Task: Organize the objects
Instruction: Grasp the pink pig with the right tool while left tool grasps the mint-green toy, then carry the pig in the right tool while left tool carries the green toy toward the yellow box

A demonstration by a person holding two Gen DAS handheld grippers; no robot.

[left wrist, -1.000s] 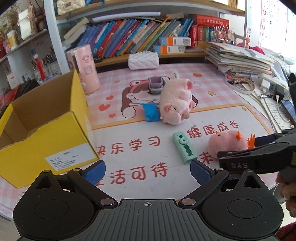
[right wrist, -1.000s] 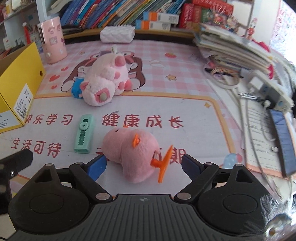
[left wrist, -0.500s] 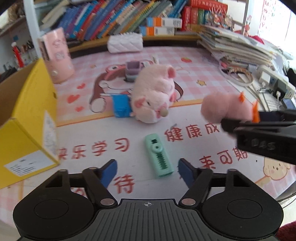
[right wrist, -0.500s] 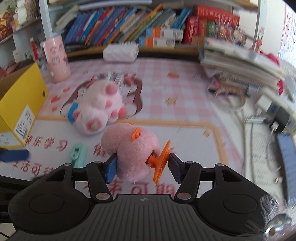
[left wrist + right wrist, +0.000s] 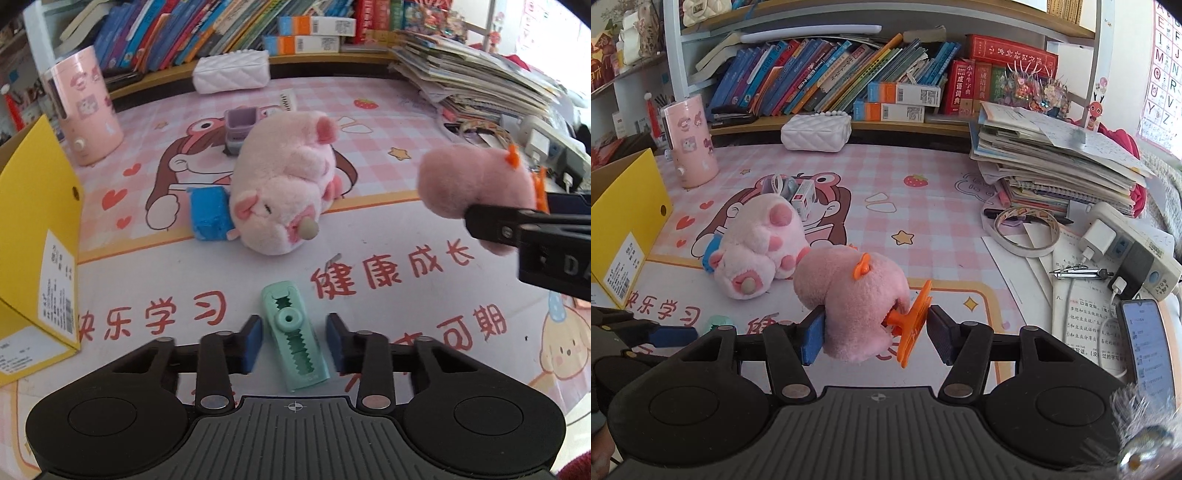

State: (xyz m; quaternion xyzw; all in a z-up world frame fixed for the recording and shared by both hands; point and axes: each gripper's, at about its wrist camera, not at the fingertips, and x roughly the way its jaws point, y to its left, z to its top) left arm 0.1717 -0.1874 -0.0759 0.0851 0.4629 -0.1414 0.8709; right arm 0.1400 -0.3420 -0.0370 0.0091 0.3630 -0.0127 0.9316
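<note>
My right gripper [image 5: 873, 338] is shut on a small pink plush with orange feet [image 5: 855, 299] and holds it above the mat; it also shows in the left wrist view [image 5: 476, 186]. My left gripper [image 5: 293, 343] is open, its pads [image 5: 251, 343] on either side of a mint green eraser case [image 5: 293, 338] lying on the mat, not touching it. A bigger pink plush pig [image 5: 284, 188] lies further back, against a blue block [image 5: 208, 212]. An open yellow cardboard box [image 5: 35, 254] stands at the left.
A pink cylinder container [image 5: 86, 110], a white quilted pouch [image 5: 231, 70] and a purple cup [image 5: 240, 123] stand behind. A stack of books [image 5: 1052, 162], tape roll [image 5: 1025, 230], power strip [image 5: 1130, 251] and phone [image 5: 1145, 347] lie at the right. A bookshelf runs along the back.
My right gripper closed on the small pink plush and lifted it off the mat. My left gripper moved forward over the green eraser case and narrowed around it.
</note>
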